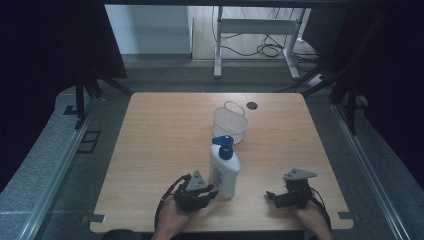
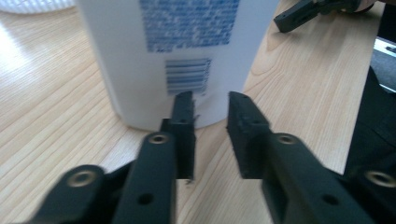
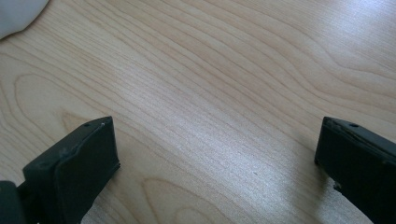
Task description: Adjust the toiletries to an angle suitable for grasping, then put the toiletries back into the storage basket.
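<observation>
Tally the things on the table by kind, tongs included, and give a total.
Pump bottle: 1
White basket: 1
Tongs: 2, the left tongs and the right tongs
Total: 4

1. Nothing's actually readable, honestly.
2. The white pump bottle (image 2: 187, 51) has blue print, but it's pure blur.
3. Barcode (image 2: 187, 75) underneath it, digits can't be made out.
</observation>
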The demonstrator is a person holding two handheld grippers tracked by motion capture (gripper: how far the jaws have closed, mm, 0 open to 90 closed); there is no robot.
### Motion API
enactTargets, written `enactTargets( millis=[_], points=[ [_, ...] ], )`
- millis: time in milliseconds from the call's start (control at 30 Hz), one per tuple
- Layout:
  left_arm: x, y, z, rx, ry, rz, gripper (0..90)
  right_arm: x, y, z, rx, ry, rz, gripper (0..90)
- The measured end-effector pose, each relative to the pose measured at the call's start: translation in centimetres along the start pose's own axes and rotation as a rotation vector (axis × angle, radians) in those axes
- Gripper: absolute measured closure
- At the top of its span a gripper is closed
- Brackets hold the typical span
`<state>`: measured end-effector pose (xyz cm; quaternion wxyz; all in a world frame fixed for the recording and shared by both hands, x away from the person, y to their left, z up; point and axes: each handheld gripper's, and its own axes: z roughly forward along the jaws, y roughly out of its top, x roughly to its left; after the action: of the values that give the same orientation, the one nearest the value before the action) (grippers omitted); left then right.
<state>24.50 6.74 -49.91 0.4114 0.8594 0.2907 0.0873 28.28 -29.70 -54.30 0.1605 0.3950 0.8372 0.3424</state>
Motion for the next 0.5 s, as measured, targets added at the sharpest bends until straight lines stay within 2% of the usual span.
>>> enactTargets(
  millis=[333, 500],
  points=[
    [0.3, -0.7, -0.6, 0.014, 0.042, 0.013, 44.5, 0.1, 0.0, -0.1, -0.002, 0.0, 0.006, 0.0],
    [0.5, -1.4, -1.0, 0.015, 0.056, 0.0, 38.2, 0.1, 0.0, -0.2, 0.001, 0.001, 0.0, 1.0]
  ],
)
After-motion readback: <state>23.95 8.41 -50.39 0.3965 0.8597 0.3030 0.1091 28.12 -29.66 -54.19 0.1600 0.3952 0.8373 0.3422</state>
